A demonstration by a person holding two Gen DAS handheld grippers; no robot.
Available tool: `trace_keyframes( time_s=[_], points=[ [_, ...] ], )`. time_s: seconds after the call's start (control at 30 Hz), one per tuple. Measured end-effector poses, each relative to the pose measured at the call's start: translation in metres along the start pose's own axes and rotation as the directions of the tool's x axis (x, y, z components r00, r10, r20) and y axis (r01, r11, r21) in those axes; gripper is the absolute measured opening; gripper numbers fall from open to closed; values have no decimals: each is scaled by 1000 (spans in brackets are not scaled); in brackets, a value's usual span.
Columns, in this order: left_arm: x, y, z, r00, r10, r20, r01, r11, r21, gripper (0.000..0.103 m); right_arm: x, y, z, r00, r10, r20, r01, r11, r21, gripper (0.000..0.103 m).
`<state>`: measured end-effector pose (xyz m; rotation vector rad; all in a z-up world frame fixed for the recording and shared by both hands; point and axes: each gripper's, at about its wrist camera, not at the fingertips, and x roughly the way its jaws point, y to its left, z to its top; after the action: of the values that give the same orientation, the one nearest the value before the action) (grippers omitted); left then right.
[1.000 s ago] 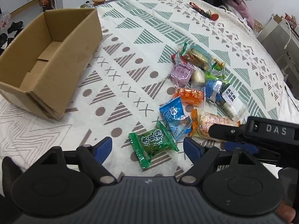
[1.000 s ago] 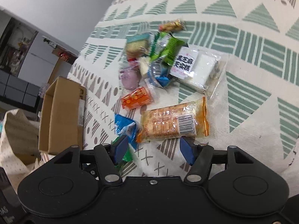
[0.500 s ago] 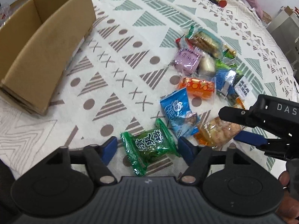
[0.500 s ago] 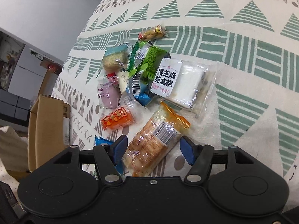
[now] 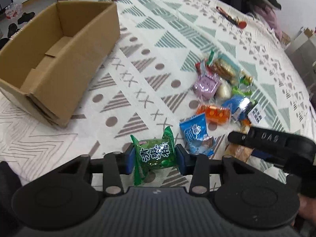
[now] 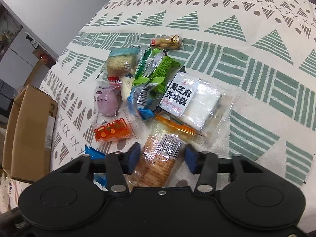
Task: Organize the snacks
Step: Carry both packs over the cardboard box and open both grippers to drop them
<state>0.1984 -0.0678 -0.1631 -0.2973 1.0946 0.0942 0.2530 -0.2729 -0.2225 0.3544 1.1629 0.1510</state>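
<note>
Our left claw (image 5: 155,158) is pinching the shiny green candy bag (image 5: 154,154) between its blue pads, just above the patterned cloth surface (image 5: 138,63). Our right claw (image 6: 162,159) is spread around the crinkly orange cracker pack (image 6: 158,164), its pads not quite touching. The brown cardboard box (image 5: 55,59) is sitting well apart, open.

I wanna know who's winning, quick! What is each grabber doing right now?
Left gripper: shut on the green candy packet.
Right gripper: open around the orange biscuit packet, not yet squeezing it.
</note>
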Motion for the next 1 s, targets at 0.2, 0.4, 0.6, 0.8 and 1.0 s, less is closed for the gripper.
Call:
trace_keyframes(
  time_s=[0.2, 0.4, 0.6, 0.8, 1.0],
  points=[
    [-32, 14, 5, 998, -9, 58, 10, 1000, -12, 41, -13, 3, -4, 999, 35, 26, -35, 999, -12, 37],
    [-60, 33, 5, 995, -21, 101, 24, 999, -25, 41, -37, 11, -8, 994, 64, 93, -60, 997, -42, 36],
    [-84, 56, 11, 990, -21, 143, 27, 999, -40, 41, -64, 23, -13, 980, 118, 162, -107, 991, -77, 35],
    [-105, 76, 20, 983, -19, 185, 29, 998, -50, 41, -86, 44, -18, 968, 153, 198, -133, 985, -113, 35],
    [-119, 95, 29, 977, -15, 215, 26, 998, -49, 41, -104, 73, -23, 949, 212, 234, -184, 973, -137, 35]
  ],
)
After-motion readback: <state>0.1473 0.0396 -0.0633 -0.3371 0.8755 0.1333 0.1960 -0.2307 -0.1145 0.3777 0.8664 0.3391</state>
